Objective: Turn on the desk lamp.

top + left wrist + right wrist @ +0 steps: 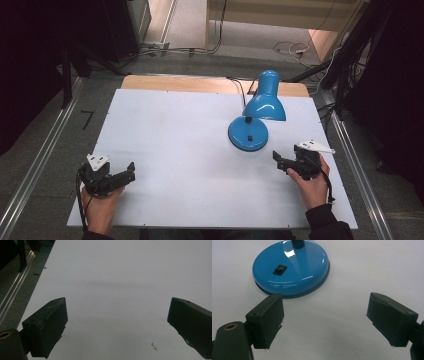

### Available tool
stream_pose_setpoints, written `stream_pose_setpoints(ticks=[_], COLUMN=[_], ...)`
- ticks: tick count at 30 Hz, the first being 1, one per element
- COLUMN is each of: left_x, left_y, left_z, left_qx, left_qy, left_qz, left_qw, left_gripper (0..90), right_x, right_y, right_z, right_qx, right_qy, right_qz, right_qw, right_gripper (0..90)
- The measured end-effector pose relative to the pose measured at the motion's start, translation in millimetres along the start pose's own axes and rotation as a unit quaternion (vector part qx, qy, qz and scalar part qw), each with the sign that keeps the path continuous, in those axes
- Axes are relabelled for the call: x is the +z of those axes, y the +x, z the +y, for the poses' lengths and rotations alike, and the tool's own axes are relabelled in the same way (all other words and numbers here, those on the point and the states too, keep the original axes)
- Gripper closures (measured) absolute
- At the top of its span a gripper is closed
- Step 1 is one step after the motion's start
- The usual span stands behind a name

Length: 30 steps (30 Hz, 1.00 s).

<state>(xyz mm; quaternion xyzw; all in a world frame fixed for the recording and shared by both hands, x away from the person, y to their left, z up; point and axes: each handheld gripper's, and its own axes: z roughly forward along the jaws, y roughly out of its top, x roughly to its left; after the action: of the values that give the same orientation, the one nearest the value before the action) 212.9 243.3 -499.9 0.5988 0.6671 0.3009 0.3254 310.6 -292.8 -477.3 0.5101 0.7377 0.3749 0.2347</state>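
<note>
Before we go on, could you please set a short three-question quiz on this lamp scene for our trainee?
1. True or false: the right tongs grip the blue desk lamp.
2. Which tongs are nearer the lamp: A left, B right?
3. What small black part sits on the lamp's round base?

Key: 1 false, both tongs are open and the lamp stands free on the white table. 2 B. 3 a rocker switch.

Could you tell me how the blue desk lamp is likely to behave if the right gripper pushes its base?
The lamp would probably slide rather than roll: its round base sits flat on the table. The glossy finish looks slippery for the open right gripper. The shade overhangs one side, so a high push might tip it.
</note>
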Motion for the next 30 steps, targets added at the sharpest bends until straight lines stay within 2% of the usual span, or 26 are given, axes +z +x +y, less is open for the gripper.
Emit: stream_pose_setpoints(ticks=[30], left_x=[-0.3], left_y=[0.9], left_z=[-0.1], left_qx=[-0.002], left_qy=[-0.001], left_qz=[0.002], left_qw=[1.0], left_gripper=[3.9], right_x=[17.0], right_y=[16.2], right_z=[12.8], right_qx=[-0.015], right_qy=[0.001], right_qz=[0.011], right_qw=[0.9998], right_gripper=[13.2])
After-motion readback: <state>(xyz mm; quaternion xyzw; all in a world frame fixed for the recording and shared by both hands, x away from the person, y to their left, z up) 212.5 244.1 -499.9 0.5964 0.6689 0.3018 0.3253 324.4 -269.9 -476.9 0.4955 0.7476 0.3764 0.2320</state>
